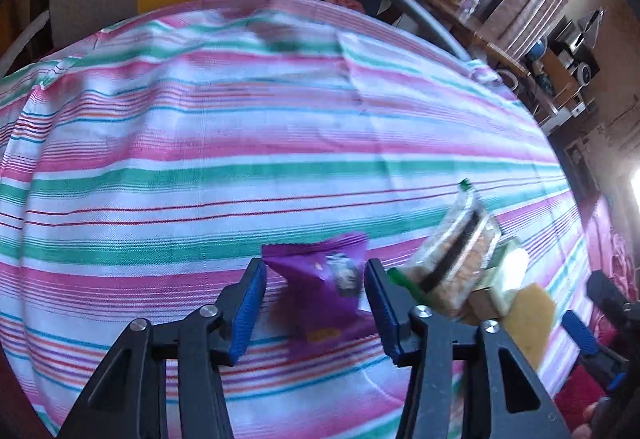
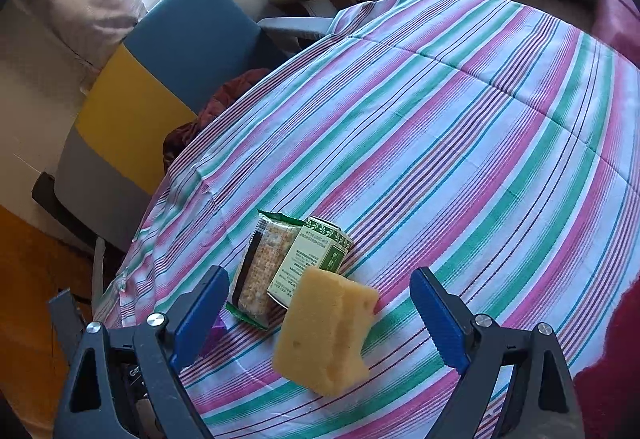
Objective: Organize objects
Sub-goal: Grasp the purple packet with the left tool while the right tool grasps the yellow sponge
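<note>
1. Your left tongs [image 1: 316, 305] stand with their blue pads spread apart, and the purple snack packet [image 1: 326, 279] lies on the striped tablecloth [image 1: 200, 143] between them; whether either pad touches it is not clear, as the packet is blurred.
2. Just off your left tongs' right finger lies the clear cracker pack [image 1: 454, 259] with green ends, and beyond it to the right come the green-and-white box [image 1: 506, 273] and the yellow sponge [image 1: 532, 313].
3. Your right tongs [image 2: 320, 315] are spread wide and grip nothing; the sponge [image 2: 326, 331] sits between the fingers, apart from both pads.
4. Ahead of the sponge, toward your right tongs' left finger, the box [image 2: 310, 257] touches it, and the cracker pack [image 2: 260, 271] lies right against the box's left side.
5. A sliver of the purple packet [image 2: 218, 331] peeks out behind your right tongs' left finger.
</note>
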Demonstrator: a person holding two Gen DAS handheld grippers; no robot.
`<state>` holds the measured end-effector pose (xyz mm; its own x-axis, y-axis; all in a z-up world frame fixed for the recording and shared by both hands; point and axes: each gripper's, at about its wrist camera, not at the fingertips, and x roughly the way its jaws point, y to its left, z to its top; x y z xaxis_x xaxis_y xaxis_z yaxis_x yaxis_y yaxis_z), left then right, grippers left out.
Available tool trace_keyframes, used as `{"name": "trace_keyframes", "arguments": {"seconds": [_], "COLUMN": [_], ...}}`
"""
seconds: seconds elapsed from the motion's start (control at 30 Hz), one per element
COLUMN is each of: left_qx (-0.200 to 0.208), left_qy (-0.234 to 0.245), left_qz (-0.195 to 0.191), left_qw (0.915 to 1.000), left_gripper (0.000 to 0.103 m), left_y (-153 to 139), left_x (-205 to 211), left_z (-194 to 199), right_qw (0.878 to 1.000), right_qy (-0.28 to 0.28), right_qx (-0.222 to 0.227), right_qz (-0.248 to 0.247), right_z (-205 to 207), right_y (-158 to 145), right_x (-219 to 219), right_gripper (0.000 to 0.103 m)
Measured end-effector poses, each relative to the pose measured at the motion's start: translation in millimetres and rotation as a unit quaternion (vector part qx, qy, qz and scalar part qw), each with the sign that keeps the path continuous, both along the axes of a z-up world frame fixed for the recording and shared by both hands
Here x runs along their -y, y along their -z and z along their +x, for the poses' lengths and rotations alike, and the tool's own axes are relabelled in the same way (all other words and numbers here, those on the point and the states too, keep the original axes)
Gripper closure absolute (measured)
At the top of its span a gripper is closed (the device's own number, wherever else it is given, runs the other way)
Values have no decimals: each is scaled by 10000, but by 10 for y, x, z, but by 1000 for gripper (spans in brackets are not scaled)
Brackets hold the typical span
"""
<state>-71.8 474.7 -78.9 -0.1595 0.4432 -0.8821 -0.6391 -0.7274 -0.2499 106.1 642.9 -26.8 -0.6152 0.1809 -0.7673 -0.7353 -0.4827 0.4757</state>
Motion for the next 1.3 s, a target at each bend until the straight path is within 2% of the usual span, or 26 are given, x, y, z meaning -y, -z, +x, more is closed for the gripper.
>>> {"name": "trace_keyframes", "arguments": {"seconds": [0.1,0.27,0.57,0.8,0.87,0.9,0.97,1.13,1.3], "left_qx": [-298,-627,-764,-821,-838,-832,-843,-1015,-1144], "left_qy": [237,519,585,619,613,603,577,640,704], "left_qz": [68,43,-16,138,130,136,164,195,166], "left_qw": [9993,9967,9954,9946,9945,9946,9946,9926,9908], "left_gripper": [69,69,69,69,69,69,69,69,69], "left_y": [-5,-24,-51,-49,-54,-55,-56,-33,-20], "left_x": [92,318,769,1053,1108,1130,1194,1315,1320], "left_z": [82,258,548,721,757,767,803,920,957], "right_qw": [10000,9996,9971,9920,9880,9858,9837,9823,9762], "right_qy": [13,47,-261,-722,-1014,-1156,-1203,-1106,-1288], "right_qx": [79,270,660,991,1135,1210,1338,1484,1667], "right_qz": [10,-105,-276,-315,-267,-172,22,290,508], "right_z": [-7,-22,-154,-274,-348,-380,-392,-373,-421], "right_y": [19,99,243,337,372,375,359,318,313], "right_x": [-15,-52,-2,107,193,235,284,286,327], "right_gripper": [10,11,11,11,20,44,52,54,52]}}
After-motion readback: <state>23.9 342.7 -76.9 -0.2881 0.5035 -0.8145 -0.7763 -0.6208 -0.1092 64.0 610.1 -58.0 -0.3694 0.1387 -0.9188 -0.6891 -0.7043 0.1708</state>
